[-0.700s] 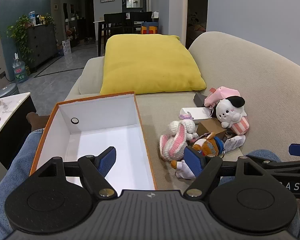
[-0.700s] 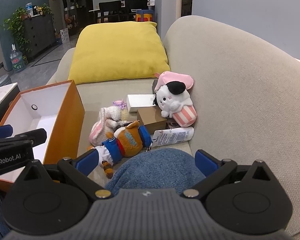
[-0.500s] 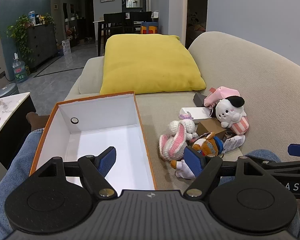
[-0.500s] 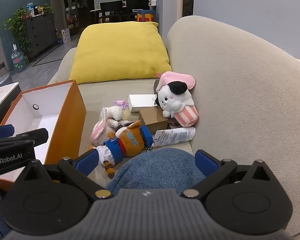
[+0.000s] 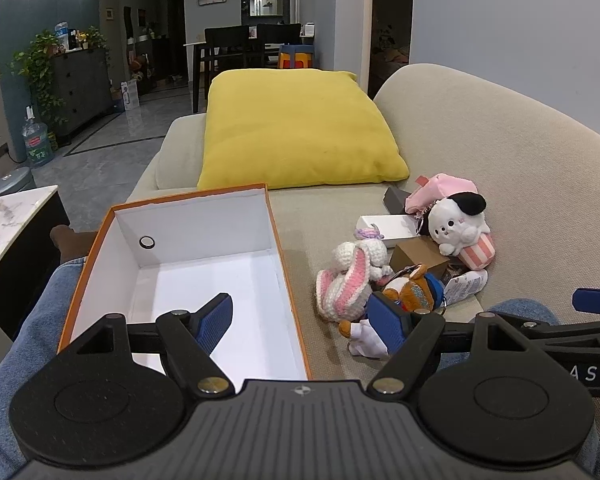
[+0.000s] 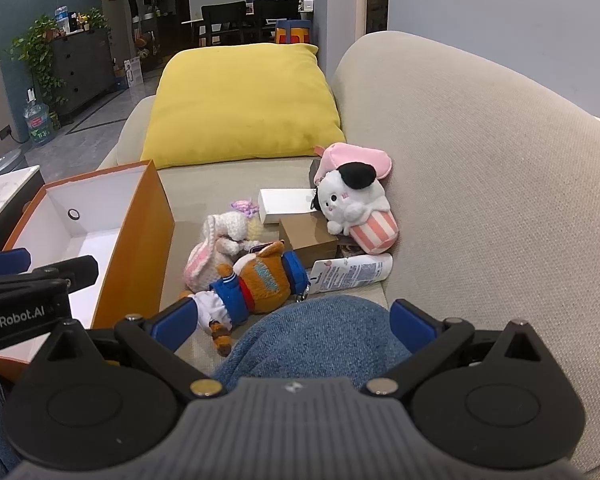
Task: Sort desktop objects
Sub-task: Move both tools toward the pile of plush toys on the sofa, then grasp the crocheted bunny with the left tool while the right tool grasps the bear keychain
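An orange box with a white inside (image 5: 188, 240) (image 6: 140, 240) lies open on the sofa seat. To its right is a pile: a pink-and-white crochet rabbit (image 5: 348, 280) (image 6: 220, 248), an orange plush in blue clothes (image 5: 412, 292) (image 6: 256, 280), a white puppy plush in a striped cup (image 5: 460, 228) (image 6: 356, 208), a brown carton (image 5: 416, 254) (image 6: 308, 236), a white box (image 5: 384, 226) (image 6: 284, 204) and a white tube (image 5: 466, 284) (image 6: 352, 272). My left gripper (image 5: 304, 320) is open over the box's near end. My right gripper (image 6: 296, 324) is open above a knee, just short of the orange plush.
A yellow cushion (image 5: 296, 128) (image 6: 240, 100) lies at the far end of the seat. The sofa back (image 6: 480, 180) rises on the right. A jeans-clad knee (image 6: 312, 340) is under my right gripper. A marble-topped table (image 5: 8, 220) stands left.
The right wrist view has shifted slightly, with the pile sitting a little further right in frame. The left gripper has not visibly moved.
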Tool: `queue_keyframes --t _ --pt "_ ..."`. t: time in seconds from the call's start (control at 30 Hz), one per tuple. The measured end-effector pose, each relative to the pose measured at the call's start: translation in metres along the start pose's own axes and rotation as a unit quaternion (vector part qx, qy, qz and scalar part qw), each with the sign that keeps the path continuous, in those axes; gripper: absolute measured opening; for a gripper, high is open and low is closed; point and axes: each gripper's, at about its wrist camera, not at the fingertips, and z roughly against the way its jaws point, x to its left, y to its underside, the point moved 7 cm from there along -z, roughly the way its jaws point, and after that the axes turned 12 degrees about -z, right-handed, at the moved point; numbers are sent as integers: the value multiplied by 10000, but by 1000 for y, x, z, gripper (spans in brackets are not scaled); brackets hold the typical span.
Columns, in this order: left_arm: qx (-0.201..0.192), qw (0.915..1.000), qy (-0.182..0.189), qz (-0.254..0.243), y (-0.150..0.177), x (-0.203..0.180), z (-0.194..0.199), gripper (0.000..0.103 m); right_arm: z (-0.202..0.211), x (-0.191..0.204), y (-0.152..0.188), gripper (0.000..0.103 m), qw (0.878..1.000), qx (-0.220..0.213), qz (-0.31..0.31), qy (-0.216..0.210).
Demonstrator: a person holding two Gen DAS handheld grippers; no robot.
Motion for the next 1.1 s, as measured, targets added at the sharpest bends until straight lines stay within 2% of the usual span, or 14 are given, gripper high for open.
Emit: queue_keyframes --t 0.17,0.27,0.43,0.57,0.73,0.87,0.93,1.1 --pt "-14 10000 79 -52 -3 -4 0 88 -1 -3 0 102 10000 -2 -24 -2" --pt "-14 9997 216 -137 -5 -7 -3 83 -2 -6 -1 98 10000 -1 -11 -2" --pt "79 9978 511 -422 -11 -13 -15 71 -12 -8 -8 77 9997 189 -83 -121" --pt "328 9934 885 -646 -19 -15 -34 62 -31 -2 -19 69 9969 557 -400 -388" --pt "645 9813 1460 -1072 -28 -22 -60 58 -65 8 -26 63 9861 1201 -922 -678" --pt "982 9687 1842 -1345 -30 -25 -82 57 -93 13 -23 63 9744 1617 -1376 -737" --pt "1123 9621 1911 -1590 -31 -27 -93 57 -105 15 -25 63 9736 1642 -1451 -632" --pt "1400 9464 2055 -2061 -40 -30 -122 53 -132 17 -26 62 9619 1994 -1815 -455"
